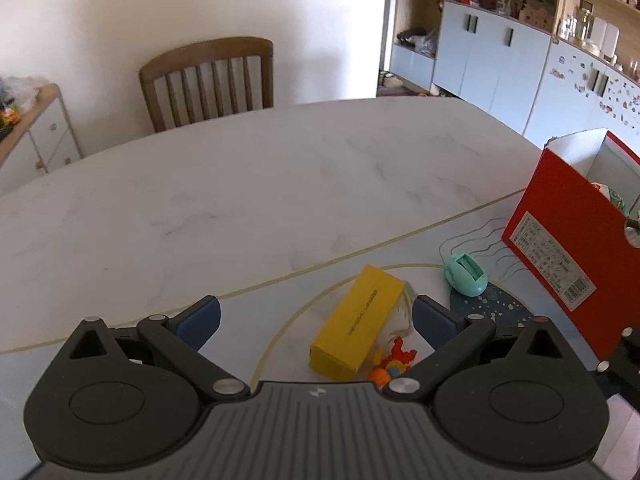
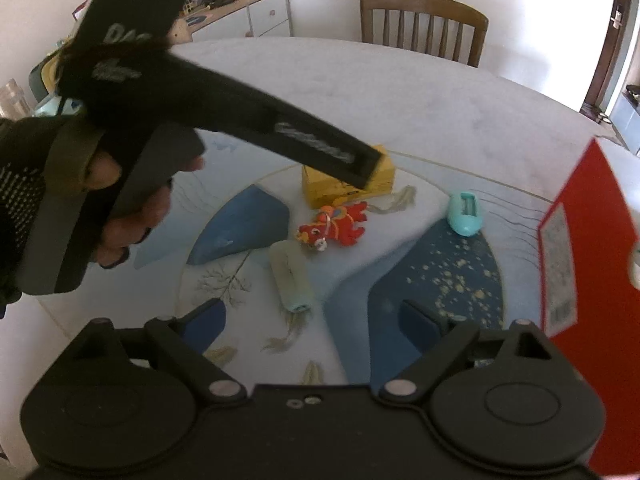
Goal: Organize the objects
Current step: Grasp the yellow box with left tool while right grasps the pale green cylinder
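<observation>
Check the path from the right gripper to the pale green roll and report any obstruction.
Nothing visible blocks it. The right gripper is open and empty, and the pale green roll lies just ahead of it on the table mat, with the red toy beyond.

On the table [image 2: 400, 92] a mat [image 2: 360, 264] carries the things. The box [image 2: 348, 184] lies at the back, the toy [image 2: 336, 226] just before it. The roll [image 2: 290, 276] lies nearer, left of the toy. The tape dispenser [image 2: 466, 210] stands to the right, near the big open carton [image 1: 568, 240], which seems to hold something. A chair [image 2: 424, 20] stands behind the table.
</observation>
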`<state>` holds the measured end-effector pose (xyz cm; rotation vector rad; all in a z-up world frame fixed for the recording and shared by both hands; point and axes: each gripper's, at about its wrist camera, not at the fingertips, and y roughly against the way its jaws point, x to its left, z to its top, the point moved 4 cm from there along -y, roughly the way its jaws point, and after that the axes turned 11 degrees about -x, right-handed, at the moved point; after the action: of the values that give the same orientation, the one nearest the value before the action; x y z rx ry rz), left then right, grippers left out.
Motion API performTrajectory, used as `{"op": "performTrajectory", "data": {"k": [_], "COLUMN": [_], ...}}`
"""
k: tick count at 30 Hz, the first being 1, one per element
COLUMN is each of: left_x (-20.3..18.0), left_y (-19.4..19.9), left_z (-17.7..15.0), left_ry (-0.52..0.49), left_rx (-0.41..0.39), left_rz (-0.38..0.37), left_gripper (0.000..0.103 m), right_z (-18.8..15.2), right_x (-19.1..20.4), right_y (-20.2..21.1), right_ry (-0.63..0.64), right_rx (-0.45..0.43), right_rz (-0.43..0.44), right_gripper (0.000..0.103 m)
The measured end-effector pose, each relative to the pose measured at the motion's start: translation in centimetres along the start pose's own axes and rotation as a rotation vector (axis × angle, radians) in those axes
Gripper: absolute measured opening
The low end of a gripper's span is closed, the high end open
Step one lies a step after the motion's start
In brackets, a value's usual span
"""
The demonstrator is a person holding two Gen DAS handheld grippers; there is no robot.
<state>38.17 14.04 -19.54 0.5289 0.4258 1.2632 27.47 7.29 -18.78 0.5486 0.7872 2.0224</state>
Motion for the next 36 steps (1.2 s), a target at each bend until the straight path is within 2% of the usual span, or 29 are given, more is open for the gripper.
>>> {"op": "performTrajectory", "data": {"k": [5,8,10,11,13,18,20,22,24,26,31,36], "left_x": [0.0,0.0,0.0,0.0,-0.3,-0.7,-0.7,-0.7,-0.9,-1.0,-0.9,-0.5], "left_y": [-1.6,-2.1,-2.2,-2.3,-2.4,-2.7,-2.8,-2.7,-2.6,-2.5,-2.1,-1.6], "left_z": [-0.2,-0.2,-0.2,-0.3,-0.4,-0.8,-0.8,-0.8,-0.8,-0.7,-0.7,-0.7], "left_ry": [-0.002,-0.020,-0.016,-0.017,-0.027,-0.044,-0.033,-0.033,-0.031,-0.028,-0.032,-0.014], "left_rx": [0.026,0.016,0.014,0.014,0.019,0.027,0.031,0.030,0.035,0.040,0.043,0.057], "left_rz": [-0.060,-0.078,-0.094,-0.102,-0.117,-0.131,-0.139,-0.145,-0.153,-0.160,-0.146,-0.122], "left_gripper": [0.102,0.102,0.098,0.095,0.089,0.067,0.061,0.054,0.040,0.035,0.030,0.030], "right_z": [0.1,0.1,0.1,0.1,0.0,0.0,0.0,0.0,-0.1,-0.1,0.1,-0.2], "right_x": [0.2,0.2,0.3,0.4,0.7,1.5,2.0,2.2,2.4,2.2,1.8,1.4], "right_y": [-1.5,-2.2,-2.5,-2.5,-2.7,-2.9,-2.9,-3.0,-3.1,-3.1,-2.9,-2.4], "right_ry": [0.012,0.001,0.005,0.010,0.023,0.064,0.093,0.100,0.114,0.121,0.104,0.067], "right_rx": [0.018,0.026,0.025,0.025,0.028,0.031,0.036,0.037,0.035,0.036,0.040,0.051], "right_rz": [0.007,0.013,0.018,0.019,0.027,0.041,0.041,0.043,0.026,0.011,-0.007,-0.009], "right_gripper": [0.081,0.073,0.066,0.065,0.056,0.053,0.052,0.049,0.044,0.040,0.020,0.019]}}
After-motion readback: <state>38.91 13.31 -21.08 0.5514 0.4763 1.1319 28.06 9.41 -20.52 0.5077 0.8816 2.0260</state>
